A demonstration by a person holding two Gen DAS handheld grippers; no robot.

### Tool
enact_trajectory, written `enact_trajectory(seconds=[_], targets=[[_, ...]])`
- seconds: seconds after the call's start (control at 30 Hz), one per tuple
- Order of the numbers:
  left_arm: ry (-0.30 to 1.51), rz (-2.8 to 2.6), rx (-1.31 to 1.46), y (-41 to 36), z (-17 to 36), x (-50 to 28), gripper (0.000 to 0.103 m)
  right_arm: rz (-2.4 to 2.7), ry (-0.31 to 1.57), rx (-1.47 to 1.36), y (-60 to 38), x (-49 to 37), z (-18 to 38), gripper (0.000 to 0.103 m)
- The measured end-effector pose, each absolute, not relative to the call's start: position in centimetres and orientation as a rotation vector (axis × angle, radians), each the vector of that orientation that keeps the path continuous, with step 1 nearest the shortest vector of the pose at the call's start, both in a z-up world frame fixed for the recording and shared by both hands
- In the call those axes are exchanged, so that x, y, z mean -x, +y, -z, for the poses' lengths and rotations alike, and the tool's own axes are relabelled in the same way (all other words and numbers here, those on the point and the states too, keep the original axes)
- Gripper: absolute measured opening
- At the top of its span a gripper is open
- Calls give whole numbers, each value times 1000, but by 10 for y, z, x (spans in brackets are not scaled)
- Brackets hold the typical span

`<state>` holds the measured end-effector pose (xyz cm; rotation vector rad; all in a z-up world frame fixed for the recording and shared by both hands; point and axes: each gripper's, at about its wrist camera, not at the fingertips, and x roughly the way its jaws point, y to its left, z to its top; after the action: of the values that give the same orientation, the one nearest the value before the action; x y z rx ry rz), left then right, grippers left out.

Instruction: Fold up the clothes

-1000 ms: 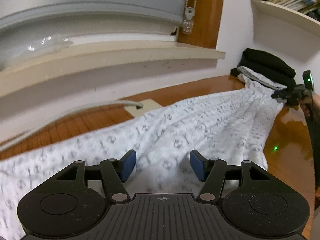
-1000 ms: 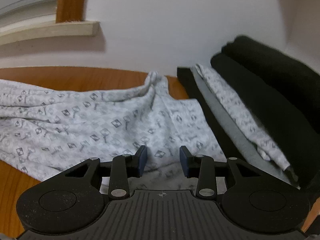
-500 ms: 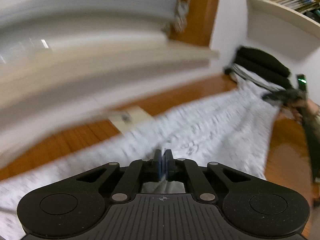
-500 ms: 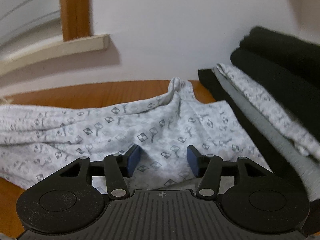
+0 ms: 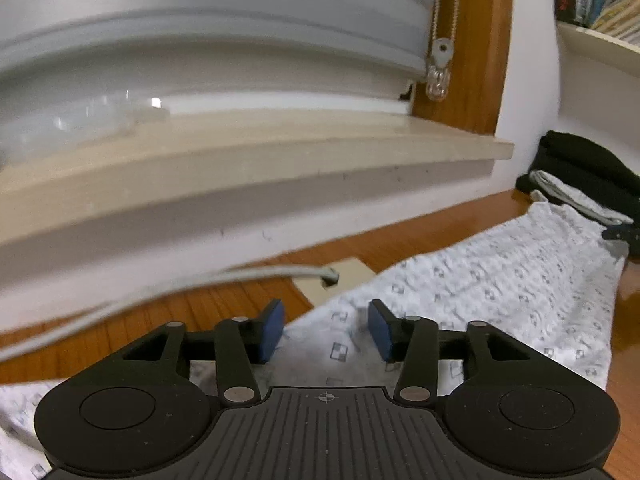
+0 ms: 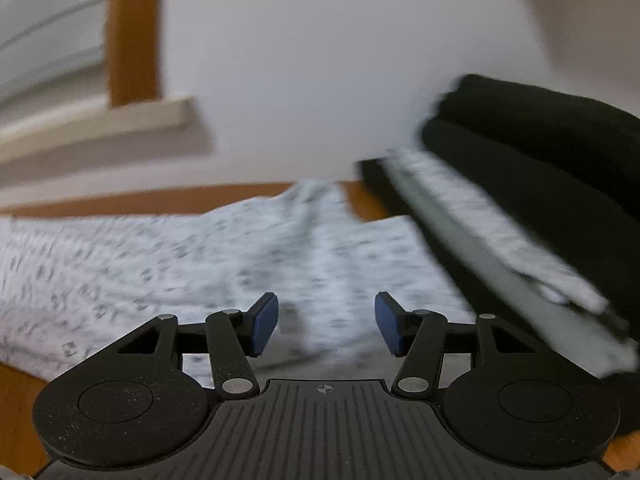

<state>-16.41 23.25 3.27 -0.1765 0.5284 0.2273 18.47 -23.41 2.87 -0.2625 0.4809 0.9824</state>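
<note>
- Patterned white garment (image 5: 472,300) lies spread along the wooden table (image 5: 420,236), running from below the left gripper (image 5: 326,330) away to the right, where it ends beside a pile of folded clothes (image 5: 580,172).
- In the right wrist view the same garment (image 6: 200,256) fills the middle of the picture, blurred, with a raised fold running away from the camera toward the wall.
- Left gripper: its jaws are opening at this moment. The blue pads (image 5: 270,330) stand apart, and the cloth lies below and between them, but neither pad presses on it.
- The near edge of the garment passes just under the left pad, with bare wood to its left.
- Right gripper (image 6: 326,328): its blue pads (image 6: 264,322) stand well apart over the cloth, clear of it, so nothing is gripped.
- In the left wrist view the right gripper's black tip (image 5: 620,234) shows at the far right edge, at the end of the garment; its jaws cannot be made out there.
- The pile holds black items (image 6: 540,140) above, with a grey layer and a piece of the same patterned cloth (image 6: 500,236) beneath them.
- A grey cable (image 5: 240,276) crosses above the table on the left and ends over a pale flat square (image 5: 344,280) that lies on the wood, partly under the garment's edge.
- Behind the table runs a cream windowsill (image 5: 240,160), with a grey roller shutter (image 5: 200,20) above it and a beaded cord (image 5: 440,52) hanging by the wooden window frame (image 5: 476,40).
</note>
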Motion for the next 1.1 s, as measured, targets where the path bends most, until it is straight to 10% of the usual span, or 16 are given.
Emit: enact_trajectory(seconds=[0.43, 0.5, 0.6, 0.9, 1.1], targets=[[511, -187, 215, 237, -31, 171, 68, -897, 602, 164, -228, -216, -21, 51], [505, -191, 216, 237, -31, 172, 69, -884, 603, 182, -220, -215, -18, 45], [498, -197, 218, 238, -32, 174, 69, -875, 529, 208, -217, -208, -21, 5], [482, -164, 173, 230, -35, 176, 71, -791, 214, 259, -261, -170, -96, 4], [513, -127, 158, 224, -33, 173, 75, -766, 526, 366, -270, -198, -41, 17]])
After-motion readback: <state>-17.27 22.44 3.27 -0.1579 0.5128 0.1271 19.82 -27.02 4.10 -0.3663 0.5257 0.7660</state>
